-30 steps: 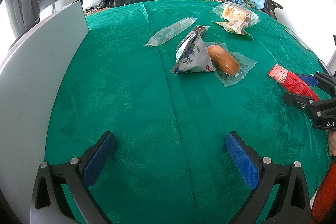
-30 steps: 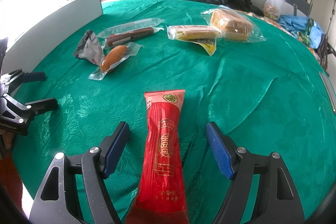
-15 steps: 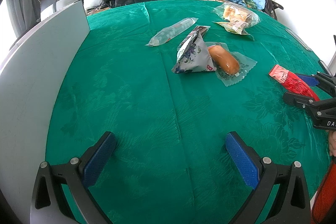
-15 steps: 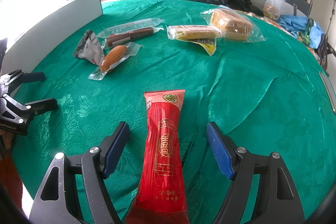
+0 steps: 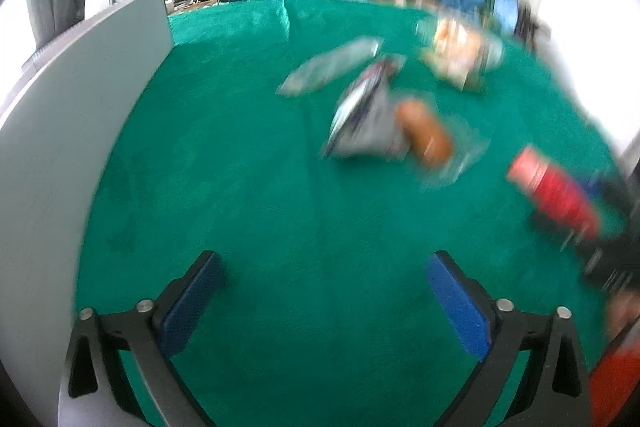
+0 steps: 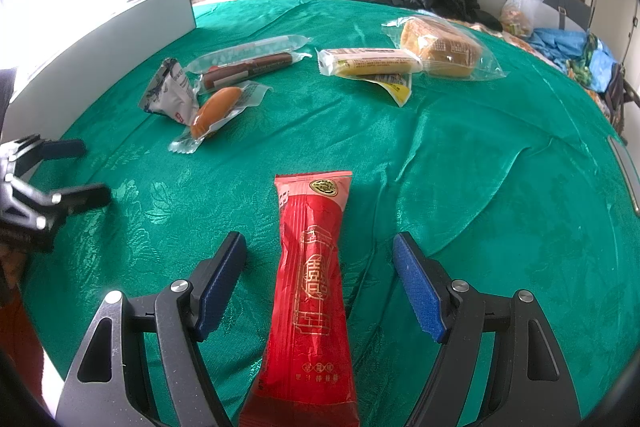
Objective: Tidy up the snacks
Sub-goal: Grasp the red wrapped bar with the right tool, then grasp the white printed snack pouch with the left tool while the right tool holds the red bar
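Right gripper (image 6: 320,279): jaws spread wide, pinching nothing; the blue pads (image 6: 418,291) stand on either side of the red packet, clear of it.
Red packet (image 6: 312,291): lies flat on the green tablecloth (image 6: 500,187) between the right jaws, its long axis running along the fingers, its far end reaching past the fingertips.
Left gripper (image 5: 324,297): jaws spread wide over bare cloth, nothing between them (this view is smeared by motion blur).
Sausage bun pack (image 6: 218,111): beyond the red packet and to its left, touching the grey foil pouch (image 6: 170,91).
Dark sausage stick (image 6: 248,69): just behind the bun pack, beside a clear pack of pale pieces (image 6: 248,53).
Yellow bar in clear wrap (image 6: 370,65): well apart from the red packet, near the table's middle, with a small yellow sachet (image 6: 394,85) partly under it.
Bagged bread (image 6: 440,47): just right of the yellow bar, touching its end.
White board (image 6: 100,55): upright along the left edge of the table.
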### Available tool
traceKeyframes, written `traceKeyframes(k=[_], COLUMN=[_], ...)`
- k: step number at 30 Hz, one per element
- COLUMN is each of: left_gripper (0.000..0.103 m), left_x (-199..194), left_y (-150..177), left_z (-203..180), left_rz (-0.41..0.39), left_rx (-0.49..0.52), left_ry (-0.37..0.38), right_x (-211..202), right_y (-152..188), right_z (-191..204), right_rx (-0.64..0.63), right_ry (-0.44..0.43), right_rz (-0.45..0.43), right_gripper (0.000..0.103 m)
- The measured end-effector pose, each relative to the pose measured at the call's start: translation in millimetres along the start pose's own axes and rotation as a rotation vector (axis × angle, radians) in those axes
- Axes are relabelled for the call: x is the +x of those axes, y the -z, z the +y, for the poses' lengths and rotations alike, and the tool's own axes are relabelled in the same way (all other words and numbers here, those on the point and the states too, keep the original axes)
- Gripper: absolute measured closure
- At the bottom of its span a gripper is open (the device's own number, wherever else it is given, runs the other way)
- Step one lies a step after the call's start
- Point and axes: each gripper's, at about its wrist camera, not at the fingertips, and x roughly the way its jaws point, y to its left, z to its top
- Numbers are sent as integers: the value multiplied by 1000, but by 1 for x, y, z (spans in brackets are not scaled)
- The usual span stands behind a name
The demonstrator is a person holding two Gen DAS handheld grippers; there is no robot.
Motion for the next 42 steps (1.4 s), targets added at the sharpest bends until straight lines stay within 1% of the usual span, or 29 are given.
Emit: traceKeyframes(k=[2,4,5,6,7,8,9,10,11,14,17,19,21,22,23,24,27,28,30,32,34,35,36,37,38,39,40,41,42], left_gripper=[4,4,4,4,8,24,36,64,69,70,70,69,66,58,47,44,44,44,43,38,35,37,44,70,70,70,71,72,72], left_x=[-2,5,13,25,33,43,49,47,46,29,3,-13,-24,-28,-30,-30,-32,-29,-23,-17,-12,-10,-9,-10,-11,-13,-15,-20,-26], left_y=[-21,-41,-50,-59,-62,-64,-63,-62,-60,-49,-25,-6,9,14,19,23,27,27,21,19,15,15,14,15,16,17,19,22,25], left_z=[-3,-11,-14,-19,-22,-24,-25,-21,-16,-2,15,25,33,35,37,38,36,34,26,22,17,16,13,12,13,16,19,21,23], left_rz=[-50,-55,-45,-22,-7,10,24,1,2,-14,23,72,95,91,89,87,68,70,76,80,80,78,71,59,59,54,52,45,34], left_rx=[-64,-93,-96,-92,-85,-71,-59,-73,-93,-99,-80,-70,-68,-65,-64,-66,-59,-50,-21,6,33,45,63,77,79,63,54,46,40], left_ry=[51,72,72,55,32,-7,-25,-2,-1,6,39,89,90,84,71,58,43,35,20,-2,-21,-26,-33,-46,-44,-24,-8,7,15], right_x=[0,0,0,0,0,0,0,0,0,0,0,0,0,0,0,0,-1,-1,0,2,4,4,4,3,2,1,1,3,1], right_y=[0,0,0,0,0,0,0,0,0,0,0,0,0,0,0,0,0,0,-4,-12,-22,-26,-29,-34,-37,-39,-40,-41,-41], right_z=[0,0,0,0,0,0,0,0,0,0,0,0,0,0,0,0,-1,-2,-2,-1,-5,-9,-12,-17,-21,-23,-24,-24,-24], right_rx=[0,1,1,2,2,2,2,2,2,4,4,3,4,3,3,4,9,9,-19,-66,-55,-34,-5,41,76,111,139,148,160], right_ry=[0,0,0,-1,-1,-1,-1,-1,-1,-2,-2,-2,1,1,2,2,2,-5,-51,-65,-83,-87,-88,-91,-98,-115,-131,-120,-104], right_rz=[0,1,0,0,0,0,0,0,0,0,0,0,1,1,1,1,2,5,49,138,246,284,313,338,349,358,377,409,420], right_gripper=[25,25,25,25,25,25,25,25,25,25,25,25,25,25,25,25,25,20,16,16,18,18,18,20,20,33,86,87,88])
